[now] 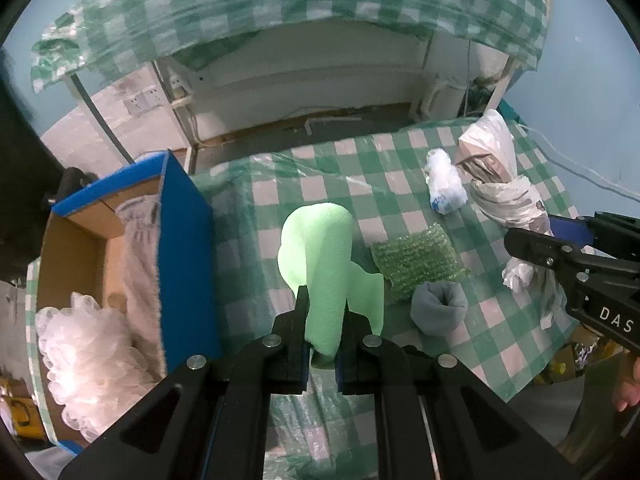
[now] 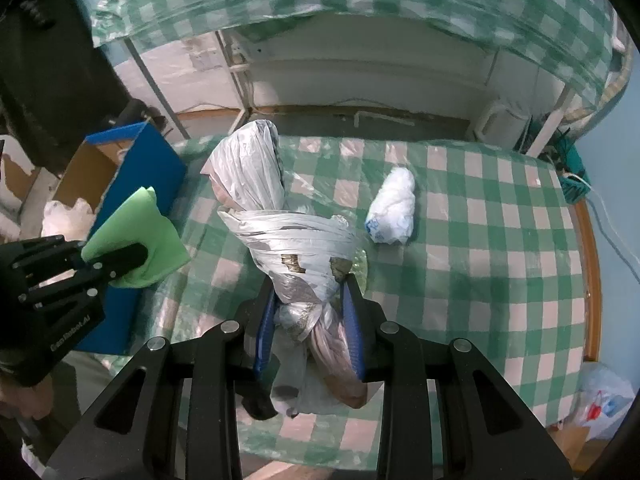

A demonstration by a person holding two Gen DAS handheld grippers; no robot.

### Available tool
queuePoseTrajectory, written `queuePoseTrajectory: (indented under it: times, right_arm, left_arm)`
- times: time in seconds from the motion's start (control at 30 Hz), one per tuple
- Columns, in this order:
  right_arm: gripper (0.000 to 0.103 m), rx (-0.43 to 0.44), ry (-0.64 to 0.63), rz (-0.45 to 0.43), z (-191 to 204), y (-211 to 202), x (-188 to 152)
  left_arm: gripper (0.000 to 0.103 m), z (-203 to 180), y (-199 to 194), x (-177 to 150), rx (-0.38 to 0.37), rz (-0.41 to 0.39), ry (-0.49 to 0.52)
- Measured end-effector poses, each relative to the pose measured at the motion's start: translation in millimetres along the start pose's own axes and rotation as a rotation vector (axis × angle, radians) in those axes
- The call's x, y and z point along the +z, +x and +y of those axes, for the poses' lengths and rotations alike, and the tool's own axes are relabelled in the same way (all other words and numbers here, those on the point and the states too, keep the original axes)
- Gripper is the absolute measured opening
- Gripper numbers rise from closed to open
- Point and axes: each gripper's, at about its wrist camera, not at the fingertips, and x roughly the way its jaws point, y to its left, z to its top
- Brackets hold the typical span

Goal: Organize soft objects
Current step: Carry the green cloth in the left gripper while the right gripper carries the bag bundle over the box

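Transfer step in hand, judged from the layout: two soft items are gripped and the box (image 1: 184, 240) at the table's left edge is the likely target. Left gripper (image 1: 322, 308) is pinched tight on the green foam (image 1: 320, 256), which is lifted clear of the cloth just right of the box wall. Right gripper (image 2: 310, 300) is clamped on the knotted neck of the bag bundle (image 2: 280, 220), with the bulk carried ahead of the jaws. Already in the box: white netting (image 1: 84, 356) and a pale cloth (image 1: 138, 248). Left on the table (image 2: 500, 240): bubble wrap (image 1: 416, 264), grey sock roll (image 1: 438, 308), small white bag (image 2: 394, 208). Next move, as judged: foam to be carried over the box rim and released first, being nearest; the bundle is bulky and floppy, so a high pass over the blue wall is called for, and a snag on the rim is possible. Surface is covered in green-and-white check cloth under clear plastic, wrinkled and glossy. Behind it a second checked cover is draped over a white frame; wall sockets (image 1: 144, 100) and cables are seen at the wall, and light blue walls at both sides.
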Motion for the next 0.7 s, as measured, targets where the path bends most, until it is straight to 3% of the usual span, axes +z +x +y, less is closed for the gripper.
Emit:
queuePoseTrajectory:
  times: [0.7]
  right_arm:
    - [0.03, 0.029, -0.031, -0.064, 28.8, -23.8, 18.6]
  left_arm:
    - [0.009, 20.5, -37.7, -0.9, 0.035, -0.093, -0.017]
